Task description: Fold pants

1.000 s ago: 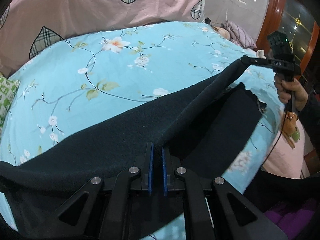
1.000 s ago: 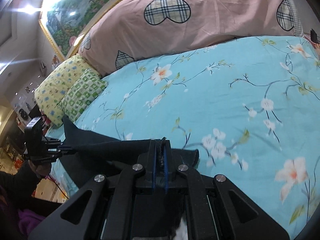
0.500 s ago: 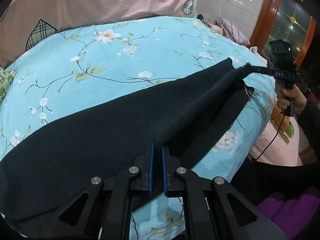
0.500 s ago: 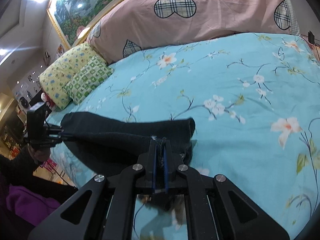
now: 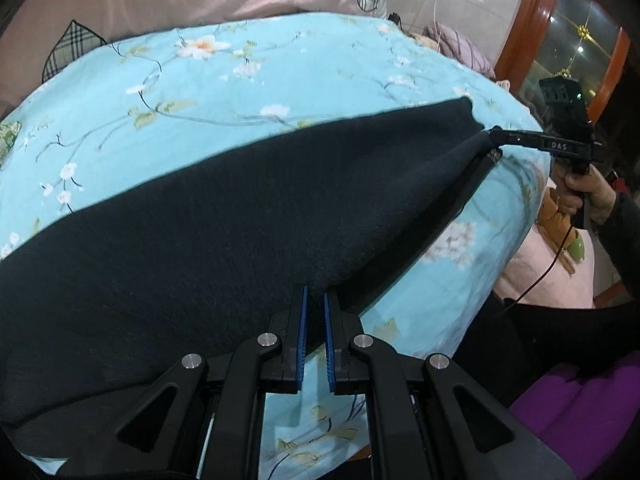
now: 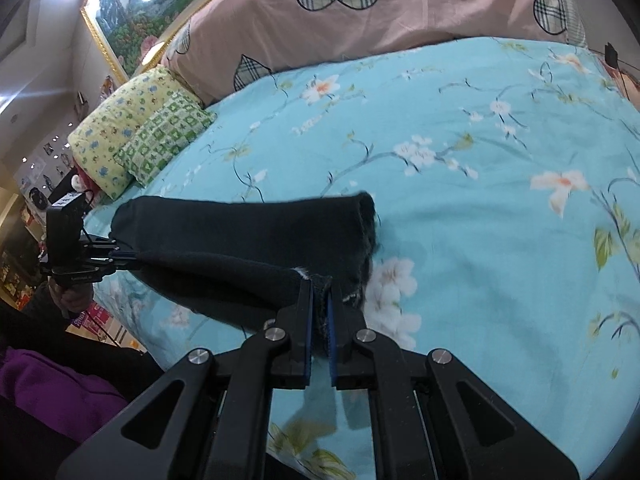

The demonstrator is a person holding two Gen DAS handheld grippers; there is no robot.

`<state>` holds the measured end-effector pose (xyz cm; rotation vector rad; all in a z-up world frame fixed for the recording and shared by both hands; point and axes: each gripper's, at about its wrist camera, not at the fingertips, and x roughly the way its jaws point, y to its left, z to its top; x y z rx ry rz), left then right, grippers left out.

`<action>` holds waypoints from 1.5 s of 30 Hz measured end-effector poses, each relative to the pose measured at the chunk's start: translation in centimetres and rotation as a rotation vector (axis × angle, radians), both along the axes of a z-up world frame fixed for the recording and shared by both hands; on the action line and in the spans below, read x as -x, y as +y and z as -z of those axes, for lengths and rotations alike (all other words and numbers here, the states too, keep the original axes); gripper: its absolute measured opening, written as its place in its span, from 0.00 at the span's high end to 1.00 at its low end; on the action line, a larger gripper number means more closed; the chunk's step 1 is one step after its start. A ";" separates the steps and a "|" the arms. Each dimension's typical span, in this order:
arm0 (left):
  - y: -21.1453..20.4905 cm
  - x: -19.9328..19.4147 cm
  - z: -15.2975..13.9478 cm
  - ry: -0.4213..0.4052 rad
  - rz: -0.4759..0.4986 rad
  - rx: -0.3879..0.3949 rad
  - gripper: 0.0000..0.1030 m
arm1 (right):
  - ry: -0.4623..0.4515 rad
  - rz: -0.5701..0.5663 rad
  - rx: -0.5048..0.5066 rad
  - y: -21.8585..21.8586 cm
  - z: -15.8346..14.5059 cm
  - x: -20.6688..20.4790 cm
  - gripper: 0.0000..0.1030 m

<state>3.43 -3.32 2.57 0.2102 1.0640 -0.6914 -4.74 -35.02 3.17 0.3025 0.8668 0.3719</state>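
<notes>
Dark pants (image 5: 208,216) lie stretched across the blue flowered bed sheet (image 5: 224,92). My left gripper (image 5: 314,296) is shut on their near edge at the bottom of the left wrist view. At the far right of that view my right gripper (image 5: 494,142) pinches the other end. In the right wrist view the right gripper (image 6: 319,282) is shut on the pants (image 6: 248,232) at a leg end. Far left there, the left gripper (image 6: 126,257) holds the opposite end. The fold between them sags onto the sheet.
A pink quilt with plaid hearts (image 6: 360,12) lies at the back of the bed. Yellow and green pillows (image 6: 144,140) sit at the left. A person's hand (image 5: 580,192), dark sleeve and purple clothing (image 5: 580,408) stand by the bed's near edge. Wooden framing (image 5: 520,28) rises at the right.
Both grippers came down and forward with the pants. The cloth, which hung lifted between them, now lies spread on the sheet, its far edge further up the bed.
</notes>
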 end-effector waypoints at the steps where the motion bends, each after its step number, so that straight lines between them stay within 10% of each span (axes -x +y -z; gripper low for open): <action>1: 0.0 0.0 0.4 0.008 -0.002 -0.003 0.94 | 0.004 0.001 0.013 0.1 0.2 0.1 0.94; 8: 0.4 0.6 0.7 0.042 0.022 0.031 0.75 | 0.028 0.030 0.024 0.2 0.0 1.1 0.83; 13: 1.7 1.2 0.8 0.065 -0.028 0.043 0.73 | -0.039 0.094 0.005 0.7 -2.7 2.0 0.48; 33: 16.8 1.4 -0.4 0.068 -0.608 0.199 0.59 | -0.089 -0.244 -0.158 19.2 -2.1 -4.4 0.47; 45: 27.8 0.0 0.1 0.093 -0.917 0.220 0.54 | -0.151 -0.414 -0.044 28.4 -3.0 -5.1 0.47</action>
